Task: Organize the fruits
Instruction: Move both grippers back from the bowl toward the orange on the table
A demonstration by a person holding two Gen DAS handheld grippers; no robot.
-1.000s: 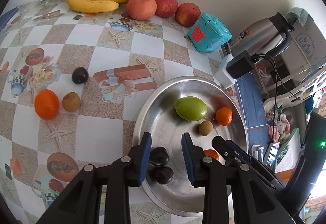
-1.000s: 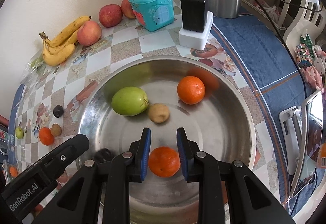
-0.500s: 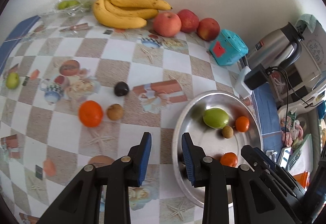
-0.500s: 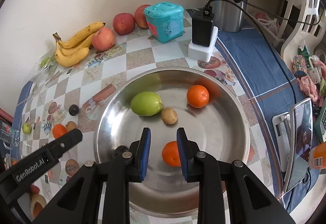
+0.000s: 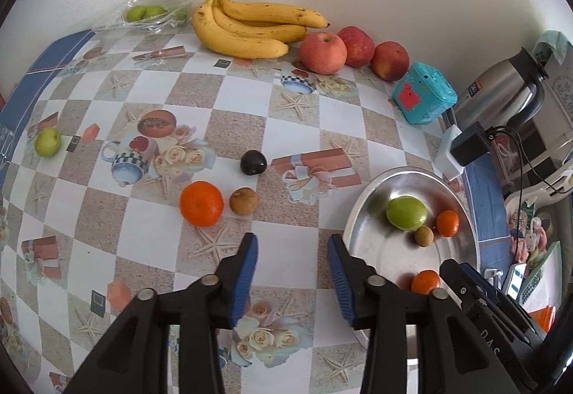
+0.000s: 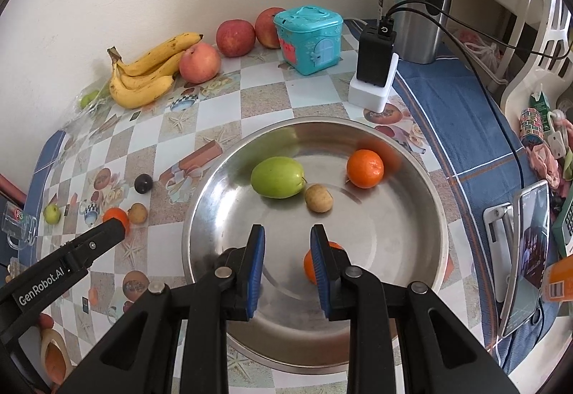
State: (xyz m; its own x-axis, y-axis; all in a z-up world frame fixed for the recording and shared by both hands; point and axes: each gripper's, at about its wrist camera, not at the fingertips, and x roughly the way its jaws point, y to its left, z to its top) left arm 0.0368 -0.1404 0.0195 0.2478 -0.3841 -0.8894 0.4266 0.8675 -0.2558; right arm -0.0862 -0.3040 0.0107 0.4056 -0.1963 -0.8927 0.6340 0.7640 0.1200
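– Four small fruits lie loose on the surface, outside the bowl (image 5: 379,251): an orange (image 5: 201,203), a brown round one (image 5: 243,200) touching it or nearly so, a dark plum (image 5: 253,162) just beyond, and a little green fruit (image 5: 47,141) well off to the side.

– And your fingers?

– My left gripper (image 5: 292,240) hovers over bare checkered cloth, near the orange and the brown one. Its fingers have just been opening; they stand partly apart with nothing between them. My right gripper (image 6: 287,231) hangs over the bowl, fingers drawn in to a narrow gap, holding nothing. A second orange (image 5: 425,281) lies in the bowl, partly hidden behind one right finger.

– Which goes next?

– I judge the orange, since it is nearest the left fingers. It looks firm under a slightly giving peel, light and round, so it may roll if I nudge it. I would spread wider than now and close across its widest middle, gently, so as not to bruise it.

– The others?

– The brown one seems hard and small, easy to pinch but quick to pop out. The plum's skin looks smooth, likely slippery and tender. The bananas (image 5: 247,36) and apples (image 5: 323,48) by the wall sit apart from all this.
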